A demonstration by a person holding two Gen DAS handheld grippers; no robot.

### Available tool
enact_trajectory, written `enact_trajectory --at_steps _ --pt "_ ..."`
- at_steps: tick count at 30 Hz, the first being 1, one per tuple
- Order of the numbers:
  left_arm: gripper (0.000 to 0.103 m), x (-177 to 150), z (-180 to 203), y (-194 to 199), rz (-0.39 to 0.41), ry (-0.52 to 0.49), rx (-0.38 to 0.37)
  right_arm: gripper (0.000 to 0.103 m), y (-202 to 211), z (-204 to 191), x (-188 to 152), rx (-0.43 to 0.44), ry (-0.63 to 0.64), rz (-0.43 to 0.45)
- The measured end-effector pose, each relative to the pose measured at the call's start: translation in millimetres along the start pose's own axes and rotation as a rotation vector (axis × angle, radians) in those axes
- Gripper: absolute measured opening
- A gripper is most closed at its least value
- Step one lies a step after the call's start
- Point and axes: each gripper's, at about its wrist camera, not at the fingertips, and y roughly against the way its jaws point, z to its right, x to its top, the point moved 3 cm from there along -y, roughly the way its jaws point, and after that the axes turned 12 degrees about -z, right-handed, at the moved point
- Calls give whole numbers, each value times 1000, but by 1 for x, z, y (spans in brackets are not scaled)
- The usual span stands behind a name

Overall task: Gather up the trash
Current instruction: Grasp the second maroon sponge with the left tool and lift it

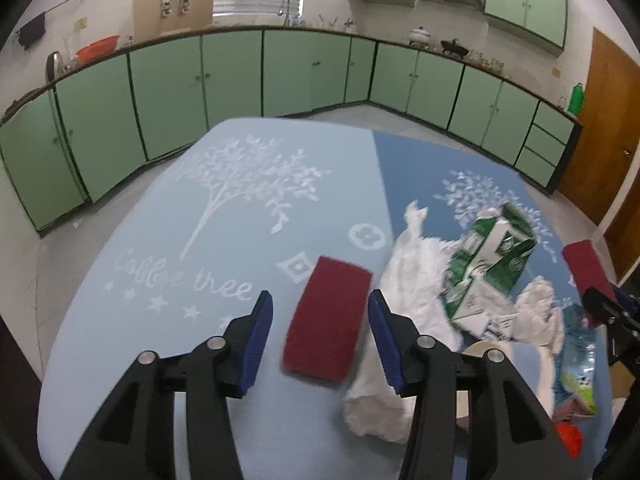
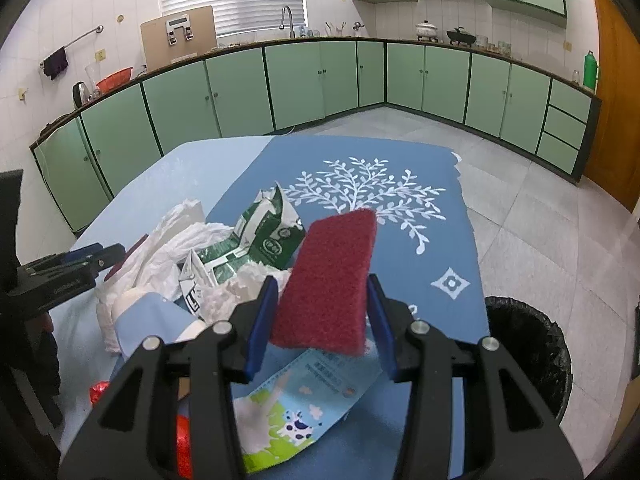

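In the left wrist view my left gripper (image 1: 319, 300) stands open over the blue tablecloth (image 1: 224, 240). A dark red scouring pad (image 1: 326, 320) lies blurred between its blue fingers with a gap on each side. In the right wrist view my right gripper (image 2: 322, 280) is shut on a second red scouring pad (image 2: 332, 272), held tilted above the trash. The heap holds a crushed green milk carton (image 2: 268, 240), crumpled white tissue (image 2: 168, 240) and a flat blue wrapper with a cow print (image 2: 304, 404). The same carton (image 1: 492, 256) and tissue (image 1: 412, 268) lie right of the left gripper.
A black-lined trash bin (image 2: 528, 360) stands on the tiled floor right of the table. Red scraps (image 2: 184, 440) lie at the near edge. Green kitchen cabinets (image 2: 320, 76) line the far walls. The left gripper (image 2: 100, 258) enters the right wrist view at the left edge.
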Motion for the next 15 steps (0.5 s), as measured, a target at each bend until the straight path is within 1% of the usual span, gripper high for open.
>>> enact_trajectory --at_steps 3,5,9,12,15 --pt "49 0 -10 -8 -22 32 12 43 -3 0 0 2 2 -6" --pt "49 0 -12 -13 -41 36 8 43 -6 -1 0 4 2 -12" --pt "49 -2 -3 -16 -37 -10 22 43 -9 -1 0 7 0 -19" --pt "49 -5 5 -18 -64 -32 -20 43 -11 -1 -1 9 0 -24" --pt "49 -10 8 -24 -82 -42 -7 43 -11 0 -1 9 -1 -23"
